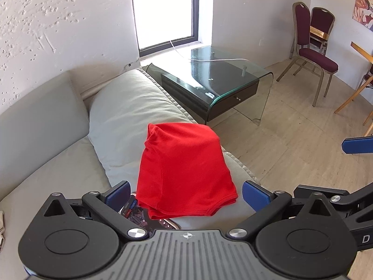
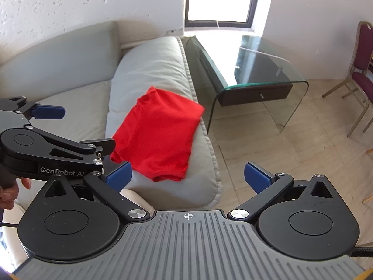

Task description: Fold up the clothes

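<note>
Red T-shirt (image 1: 186,172) lies folded, apparently finished, on sofa cushion (image 1: 130,107); we hold left gripper (image 1: 186,193) and right gripper (image 2: 188,175) spread, empty. Next: fetch another garment.

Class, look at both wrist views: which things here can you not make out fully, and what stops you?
- Patterned item, left wrist view: mostly hidden under the red garment and the left gripper; identity unclear.
- Small objects on the glass table, left wrist view: too small.
- Wall picture, left wrist view: cut off by the edge.

Matt red cloth garment (image 1: 184,170) on a soft fabric cushion (image 1: 130,116); glossy glass table (image 1: 223,74) beside it.
</note>
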A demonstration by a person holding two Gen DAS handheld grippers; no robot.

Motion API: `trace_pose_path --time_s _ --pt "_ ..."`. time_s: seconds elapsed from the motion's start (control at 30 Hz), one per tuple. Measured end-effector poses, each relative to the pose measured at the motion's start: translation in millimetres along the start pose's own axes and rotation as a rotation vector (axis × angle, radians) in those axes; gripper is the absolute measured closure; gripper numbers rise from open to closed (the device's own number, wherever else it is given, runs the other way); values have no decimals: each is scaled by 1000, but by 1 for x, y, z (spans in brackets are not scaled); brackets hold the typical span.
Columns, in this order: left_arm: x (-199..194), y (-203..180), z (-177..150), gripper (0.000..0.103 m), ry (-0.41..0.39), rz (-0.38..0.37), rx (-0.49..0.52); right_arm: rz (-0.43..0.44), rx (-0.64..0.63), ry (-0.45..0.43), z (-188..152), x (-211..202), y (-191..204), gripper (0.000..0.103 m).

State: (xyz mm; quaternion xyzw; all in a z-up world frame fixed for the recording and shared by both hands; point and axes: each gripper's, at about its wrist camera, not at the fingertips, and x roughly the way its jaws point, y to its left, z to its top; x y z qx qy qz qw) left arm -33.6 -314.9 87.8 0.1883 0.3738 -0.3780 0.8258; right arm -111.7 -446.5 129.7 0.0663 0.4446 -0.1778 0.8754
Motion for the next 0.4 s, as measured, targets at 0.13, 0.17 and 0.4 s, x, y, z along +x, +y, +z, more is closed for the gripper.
trace_pose_path --time_s 0.13,0.17,0.4 --pt "1 1 1 1 4 -1 -5 1 2 1 0 1 -1 1" --pt "2 1 1 1 5 -3 -7 1 2 1 0 1 -1 1" --pt "1 0 0 2 -12 2 -3 2 4 -1 -1 1 0 1"
